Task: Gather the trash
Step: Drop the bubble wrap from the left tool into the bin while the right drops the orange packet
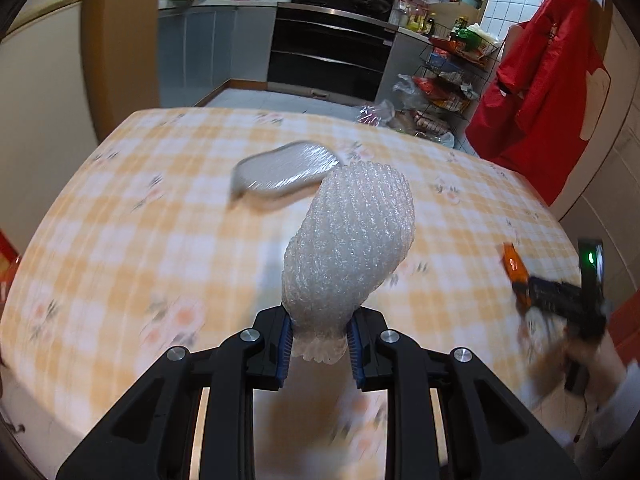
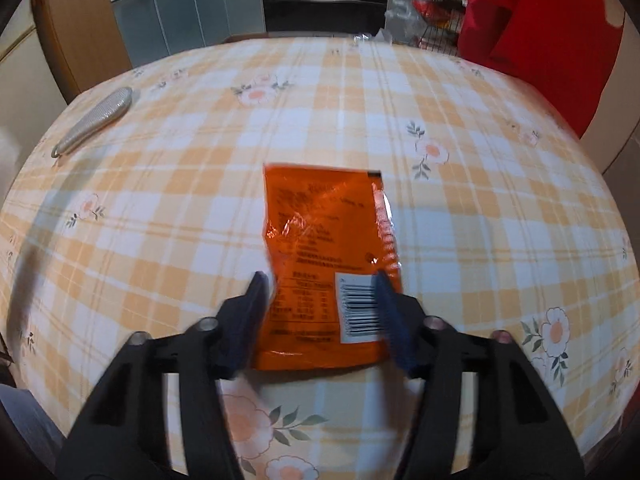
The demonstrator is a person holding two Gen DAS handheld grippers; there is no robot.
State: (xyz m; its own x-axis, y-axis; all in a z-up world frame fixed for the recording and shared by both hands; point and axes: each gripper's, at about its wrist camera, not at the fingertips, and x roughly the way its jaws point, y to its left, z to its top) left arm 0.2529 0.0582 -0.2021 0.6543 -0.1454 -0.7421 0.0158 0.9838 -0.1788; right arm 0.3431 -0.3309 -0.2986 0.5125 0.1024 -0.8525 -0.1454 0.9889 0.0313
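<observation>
Checked tablecloth (image 2: 320, 120) fills both views. Only the left wrist view shows the left gripper (image 1: 319, 338) clenched on a foam net sleeve (image 1: 348, 248). Nearer than that sleeve, the right gripper (image 2: 320, 312) straddles an orange wrapper (image 2: 324, 264); whether it grips is unclear.

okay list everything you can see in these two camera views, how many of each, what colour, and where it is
foam net sleeve: one, white, clamped at its lower end by the left gripper, held above the table
snack wrapper: one, orange with a white barcode label, between the right gripper's fingers over the table
flat grey piece: one, silvery grey, lying on the table's far left; too blurred to name
table: one, orange and white check cloth with flowers
apron: one, red, hanging at right beyond the table
wire rack: one, black, holding packets, behind the table
oven: one, black, in the far kitchen
left gripper: black, blue pads
right gripper: black, blue pads, blurred
</observation>
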